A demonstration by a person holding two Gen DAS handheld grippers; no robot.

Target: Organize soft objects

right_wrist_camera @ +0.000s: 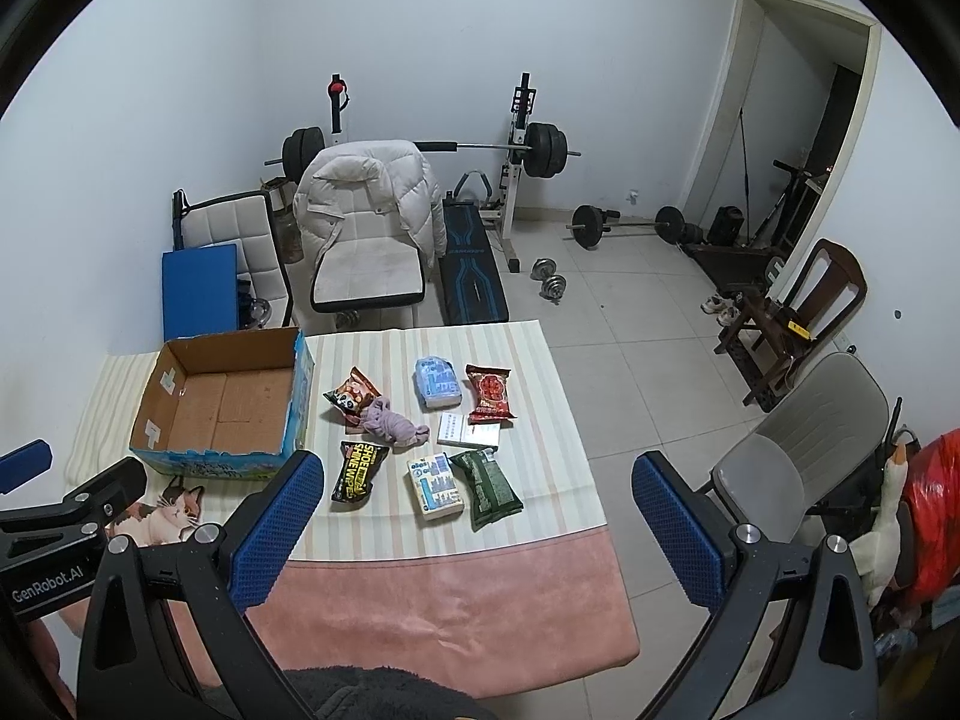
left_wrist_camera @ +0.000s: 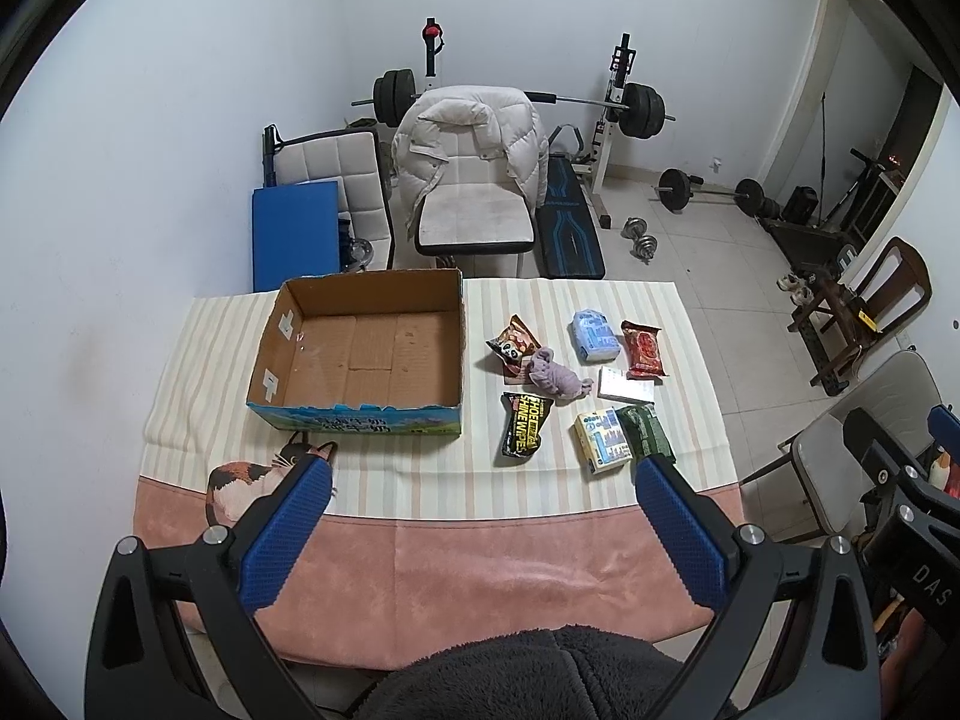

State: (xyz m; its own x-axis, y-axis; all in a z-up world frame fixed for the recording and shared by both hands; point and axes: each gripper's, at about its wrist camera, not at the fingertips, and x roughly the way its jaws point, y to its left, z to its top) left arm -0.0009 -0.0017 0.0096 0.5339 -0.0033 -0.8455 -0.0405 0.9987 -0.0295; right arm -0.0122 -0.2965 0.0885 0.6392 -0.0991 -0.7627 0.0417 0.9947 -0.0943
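Observation:
An empty cardboard box [left_wrist_camera: 360,354] [right_wrist_camera: 222,402] stands on the left of the striped tablecloth [left_wrist_camera: 420,480]. To its right lie soft packs: a purple plush toy [left_wrist_camera: 555,377] [right_wrist_camera: 393,423], a black shoe-wipes pack [left_wrist_camera: 524,432] [right_wrist_camera: 358,471], an orange snack bag [left_wrist_camera: 513,342], a blue tissue pack [left_wrist_camera: 594,333] [right_wrist_camera: 437,382], a red pack [left_wrist_camera: 643,348] [right_wrist_camera: 489,393], a yellow-white pack [left_wrist_camera: 603,441] [right_wrist_camera: 436,489], a green pack [left_wrist_camera: 645,429] [right_wrist_camera: 489,486]. My left gripper [left_wrist_camera: 483,474] is open above the table's near edge. My right gripper [right_wrist_camera: 474,474] hangs open too, both holding nothing.
A small white booklet [left_wrist_camera: 624,387] lies among the packs. Behind the table stand a chair with a white jacket [left_wrist_camera: 474,162], a blue mat [left_wrist_camera: 294,234] and a weight bench with barbell [left_wrist_camera: 624,114]. A grey chair [right_wrist_camera: 798,450] is at the right.

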